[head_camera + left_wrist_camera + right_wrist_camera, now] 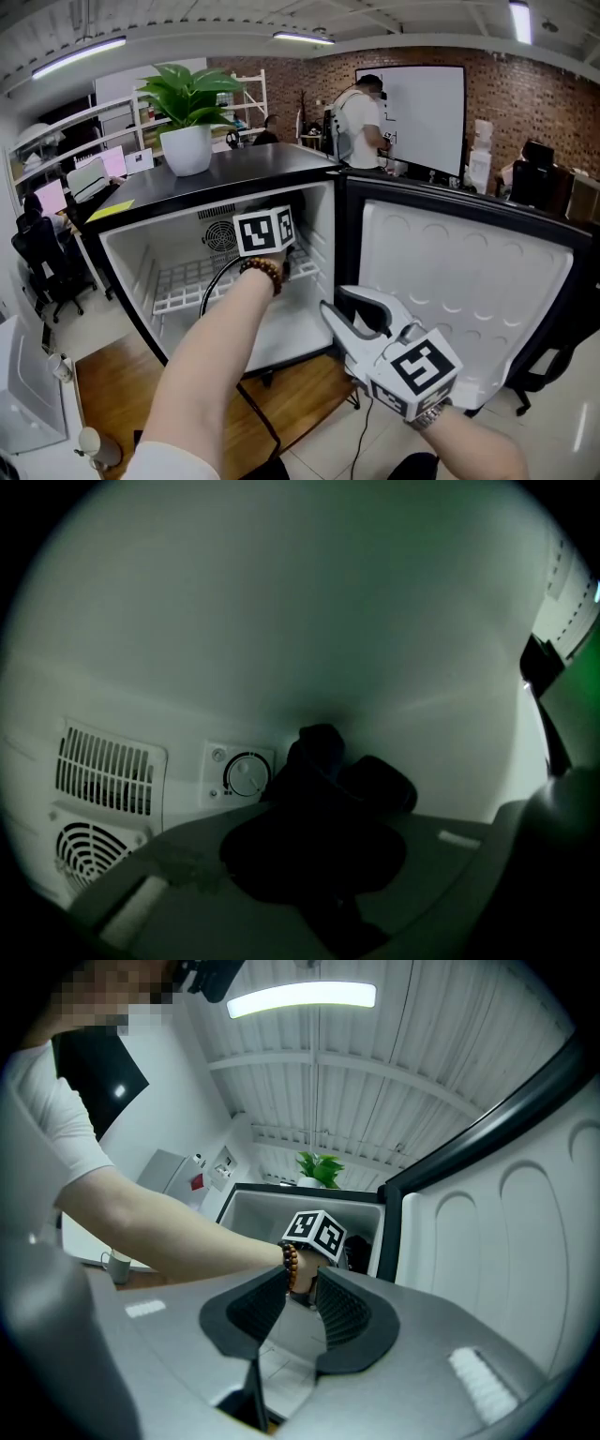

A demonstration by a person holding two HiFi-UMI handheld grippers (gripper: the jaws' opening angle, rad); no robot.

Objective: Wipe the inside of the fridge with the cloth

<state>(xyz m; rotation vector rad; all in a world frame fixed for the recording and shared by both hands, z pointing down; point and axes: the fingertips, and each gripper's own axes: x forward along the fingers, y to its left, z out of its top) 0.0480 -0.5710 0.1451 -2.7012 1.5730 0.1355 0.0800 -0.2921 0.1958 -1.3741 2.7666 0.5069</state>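
The small fridge [314, 202] stands open, its door [450, 272] swung out to the right. My left gripper [284, 261] reaches deep inside, mostly hidden behind its marker cube. In the left gripper view the left gripper [323, 794] is shut on a dark cloth [314, 850], whose bunched end touches the white back wall beside the thermostat dial [247, 774]. My right gripper [334, 302] hangs outside, in front of the door's lower edge. In its own view the right gripper [302, 1281] is open with nothing between its pads.
A wire shelf [187, 281] crosses the fridge's left half, and vent grilles [103, 766] sit on the back wall. A potted plant [187, 117] stands on top. A person [361, 117] stands at a whiteboard behind. A black cable [253, 403] runs along the floor in front.
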